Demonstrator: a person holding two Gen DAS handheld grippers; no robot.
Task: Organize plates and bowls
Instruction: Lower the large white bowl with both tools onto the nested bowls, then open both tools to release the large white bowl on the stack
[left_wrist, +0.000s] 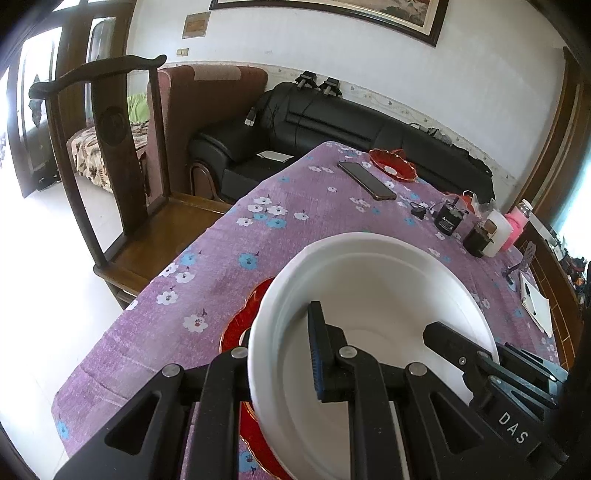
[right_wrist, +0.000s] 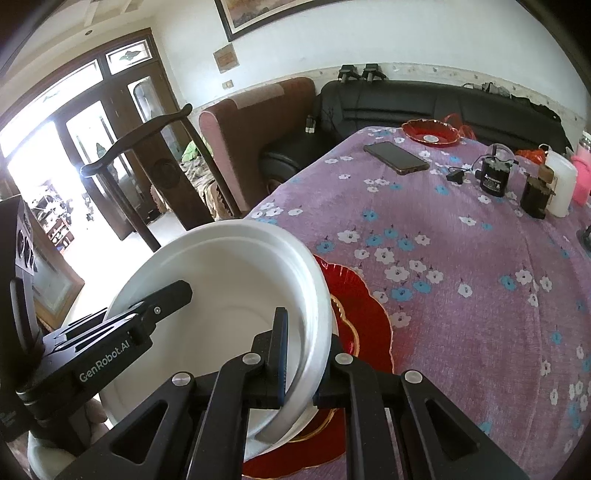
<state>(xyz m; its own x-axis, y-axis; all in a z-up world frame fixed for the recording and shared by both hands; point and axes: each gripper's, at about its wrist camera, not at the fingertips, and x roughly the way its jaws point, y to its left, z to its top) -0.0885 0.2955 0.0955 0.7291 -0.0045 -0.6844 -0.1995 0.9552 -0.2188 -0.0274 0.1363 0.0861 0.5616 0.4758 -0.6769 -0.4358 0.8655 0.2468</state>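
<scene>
A large white bowl (left_wrist: 373, 291) is held over a red plate with a gold rim (left_wrist: 242, 325), which lies on the purple flowered tablecloth (left_wrist: 295, 206). My left gripper (left_wrist: 279, 343) is shut on the bowl's left rim, with one blue pad inside and the other finger outside. My right gripper (right_wrist: 310, 343) is shut on the opposite rim of the bowl (right_wrist: 221, 280), beside the red plate (right_wrist: 364, 317). Each view also shows the other gripper gripping the far rim. I cannot tell whether the bowl touches the plate. A second red dish (right_wrist: 430, 131) sits at the table's far end.
A phone (right_wrist: 397, 157), a black jar (right_wrist: 493, 179), a white container (right_wrist: 559, 184) and a pink item stand toward the far right. A notebook (left_wrist: 535, 302) lies at the right edge. A wooden chair (left_wrist: 110, 147) and a black sofa (left_wrist: 332, 122) flank the table.
</scene>
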